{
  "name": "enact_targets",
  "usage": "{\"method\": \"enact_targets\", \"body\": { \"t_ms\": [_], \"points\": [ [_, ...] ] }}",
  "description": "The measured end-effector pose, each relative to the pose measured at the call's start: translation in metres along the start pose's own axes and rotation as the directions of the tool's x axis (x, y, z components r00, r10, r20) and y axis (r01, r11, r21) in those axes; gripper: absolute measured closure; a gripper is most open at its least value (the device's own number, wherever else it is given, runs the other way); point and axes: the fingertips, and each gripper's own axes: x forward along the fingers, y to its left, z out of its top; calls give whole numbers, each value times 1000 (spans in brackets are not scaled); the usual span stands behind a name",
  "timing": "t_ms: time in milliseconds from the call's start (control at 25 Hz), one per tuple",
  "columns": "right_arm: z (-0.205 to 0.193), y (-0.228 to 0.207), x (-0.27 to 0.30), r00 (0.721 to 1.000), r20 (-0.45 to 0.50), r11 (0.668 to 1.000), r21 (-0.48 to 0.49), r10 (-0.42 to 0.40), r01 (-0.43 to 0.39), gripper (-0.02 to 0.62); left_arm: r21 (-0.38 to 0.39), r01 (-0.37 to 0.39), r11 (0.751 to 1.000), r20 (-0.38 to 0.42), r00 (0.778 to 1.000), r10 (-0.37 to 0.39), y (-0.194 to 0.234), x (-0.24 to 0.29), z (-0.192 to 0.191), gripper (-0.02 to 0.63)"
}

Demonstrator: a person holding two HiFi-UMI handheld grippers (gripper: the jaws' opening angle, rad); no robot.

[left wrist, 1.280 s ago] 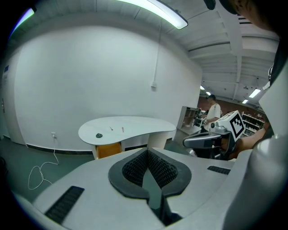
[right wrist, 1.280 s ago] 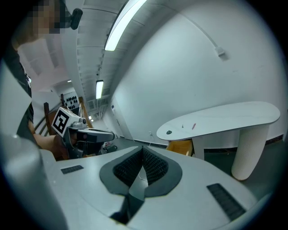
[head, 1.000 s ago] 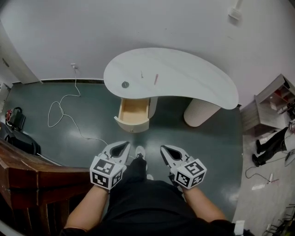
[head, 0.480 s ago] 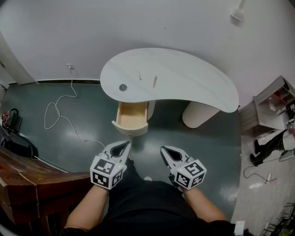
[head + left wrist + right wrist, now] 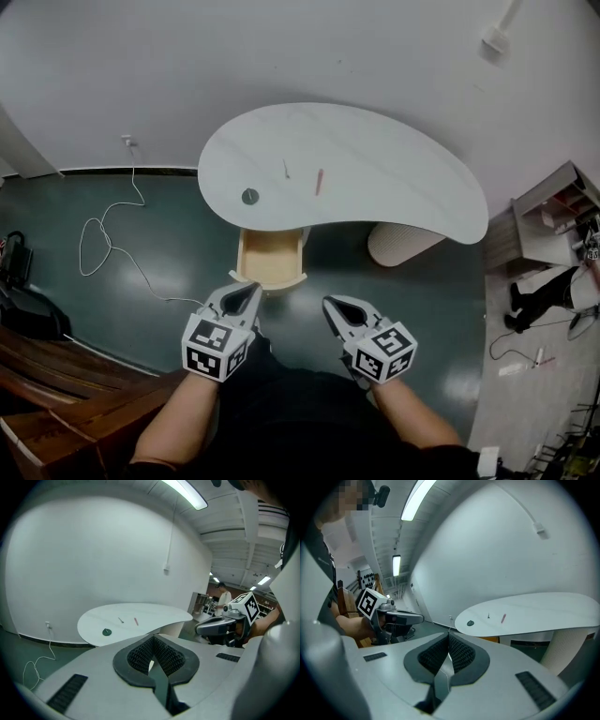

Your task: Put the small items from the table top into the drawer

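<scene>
Nearest to me, the person holds both tools low in front of the body. The left tool (image 5: 244,296) has its jaws pressed together with nothing between them, and the right tool (image 5: 334,306) is shut and empty in the same way. Both are well short of the work.

Beyond them, across a stretch of dark floor (image 5: 178,253), the drawer (image 5: 270,262) stands pulled open under the near edge of the bench (image 5: 394,187), its wooden inside showing bare.

On the bench top lie three small items, all near the left end: a green disc (image 5: 249,197) close to the edge just above the drawer, a dark pin (image 5: 286,169) further back, and a pink stick (image 5: 320,181) beside the pin. All three look light and stiff. The disc lies flat, so I judge it will want a pinch across its rim or a slide to the edge. The pin and the stick are thin and could roll, so take them across the middle of their length. What the pin is exactly is too small to tell.

Compared with a second ago, the bench and drawer sit nearer in the head view, the shoe seen between the tools is gone, and the tools keep the same closed pose
</scene>
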Motion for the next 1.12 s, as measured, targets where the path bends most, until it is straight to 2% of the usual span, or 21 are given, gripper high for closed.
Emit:
{"method": "enact_targets", "body": {
  "t_ms": [280, 480, 720, 920, 1120],
  "points": [
    [40, -14, 74, 999, -15, 999, 4, -49, 49, 594, 5, 49, 999, -21, 999, -49, 78, 28, 26, 592],
    [63, -26, 128, 996, -24, 996, 13, -83, 83, 594, 41, 91, 995, -64, 994, -89, 126, 48, 32, 592],
    [77, -35, 179, 990, -39, 991, 17, -133, 133, 594, 44, 133, 990, -86, 988, -129, 182, 64, 37, 592],
    [79, -50, 202, 983, -55, 984, 17, -175, 177, 594, 44, 161, 986, -105, 982, -156, 204, 82, 38, 592],
    [78, -69, 213, 980, -91, 984, 2, -175, 176, 592, 44, 168, 985, -123, 979, -161, 205, 96, 39, 592]
  ]
}}
